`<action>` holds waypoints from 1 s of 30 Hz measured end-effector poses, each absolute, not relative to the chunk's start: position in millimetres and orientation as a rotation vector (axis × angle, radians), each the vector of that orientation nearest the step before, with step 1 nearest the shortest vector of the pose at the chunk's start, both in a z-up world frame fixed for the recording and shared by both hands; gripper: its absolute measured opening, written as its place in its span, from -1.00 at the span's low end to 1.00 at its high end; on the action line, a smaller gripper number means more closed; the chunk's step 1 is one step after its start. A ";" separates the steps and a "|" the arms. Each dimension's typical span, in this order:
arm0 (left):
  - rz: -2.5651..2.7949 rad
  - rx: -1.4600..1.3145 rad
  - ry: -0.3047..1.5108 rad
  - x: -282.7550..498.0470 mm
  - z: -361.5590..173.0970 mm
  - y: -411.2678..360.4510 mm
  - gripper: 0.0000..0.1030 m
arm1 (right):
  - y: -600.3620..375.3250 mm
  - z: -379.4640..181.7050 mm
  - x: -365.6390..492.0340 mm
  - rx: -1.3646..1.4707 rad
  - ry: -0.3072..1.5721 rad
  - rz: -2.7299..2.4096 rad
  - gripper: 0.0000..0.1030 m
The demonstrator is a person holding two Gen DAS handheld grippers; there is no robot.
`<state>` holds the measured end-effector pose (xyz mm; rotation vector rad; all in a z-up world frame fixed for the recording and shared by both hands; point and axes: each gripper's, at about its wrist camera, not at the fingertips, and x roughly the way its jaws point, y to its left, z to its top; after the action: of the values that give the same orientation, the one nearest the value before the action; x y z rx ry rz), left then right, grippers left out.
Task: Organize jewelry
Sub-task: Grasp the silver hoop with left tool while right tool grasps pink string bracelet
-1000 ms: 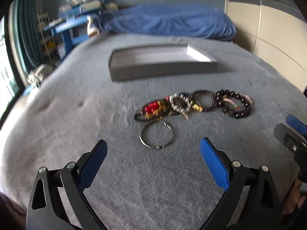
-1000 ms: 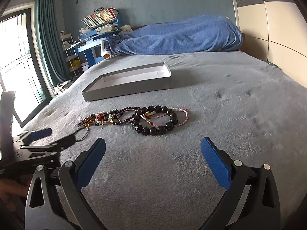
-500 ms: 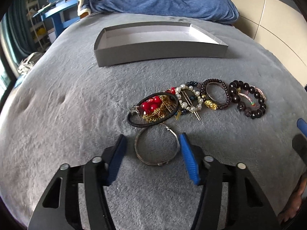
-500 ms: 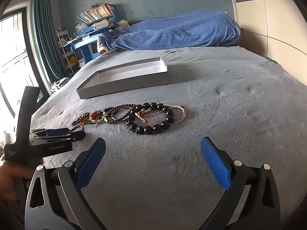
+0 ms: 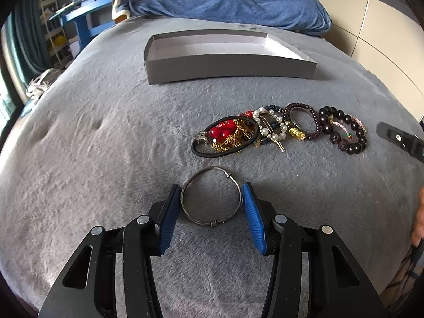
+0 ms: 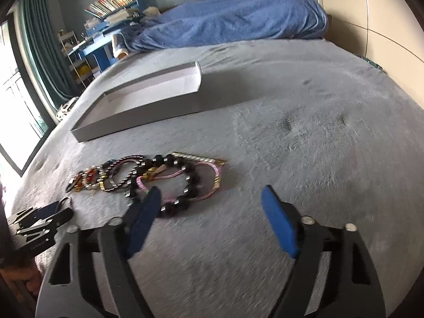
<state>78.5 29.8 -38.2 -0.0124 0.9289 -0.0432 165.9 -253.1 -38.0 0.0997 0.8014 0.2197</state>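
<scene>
While the left gripper is being closed around the silver bangle, at six o'clock from the jewelry pile, pad contact cannot be confirmed. Toward the dark bead bracelet the closing, empty right gripper is aimed, presumably for the gray tray.

Between the jewelry cluster and the gray tray you have an open strip of bed, and the grey cover to the cluster's left lies bare too. Your left tongs are closing around the metal bangle, with the black cord bracelet lying just ahead. Your right tongs are closing on nothing, their left finger over the dark bead bracelet; rightward the bed is free.
</scene>
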 end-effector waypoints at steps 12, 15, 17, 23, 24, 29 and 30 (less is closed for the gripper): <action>-0.043 0.002 0.912 78.7 -38.8 27.5 -0.06 | -253.6 -59.1 199.4 0.075 0.878 0.214 -0.45; -0.047 0.002 0.906 77.6 -38.1 28.4 -0.06 | -246.3 -62.6 200.5 0.048 0.883 0.233 -0.89; -0.053 -0.013 0.904 77.1 -37.2 30.7 -0.06 | -244.3 -58.7 197.4 0.046 0.867 0.249 -0.90; -0.060 -0.068 0.898 74.0 -30.7 40.6 -0.07 | -254.5 -28.4 181.4 0.087 0.767 0.254 -0.91; -0.058 -0.077 0.893 73.6 -28.0 42.6 -0.07 | -255.6 -23.4 179.3 0.091 0.752 0.253 -0.91; -0.060 -0.069 0.851 73.9 -10.1 46.0 -0.07 | -261.4 6.2 174.9 0.105 0.672 0.256 -0.91; -0.064 -0.063 0.840 74.8 -5.4 46.1 -0.07 | -261.9 11.4 175.2 0.104 0.662 0.261 -0.91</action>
<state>74.8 46.1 -5.4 -0.0630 0.8403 -0.0642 175.2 -261.9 11.4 0.1042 0.6619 0.2613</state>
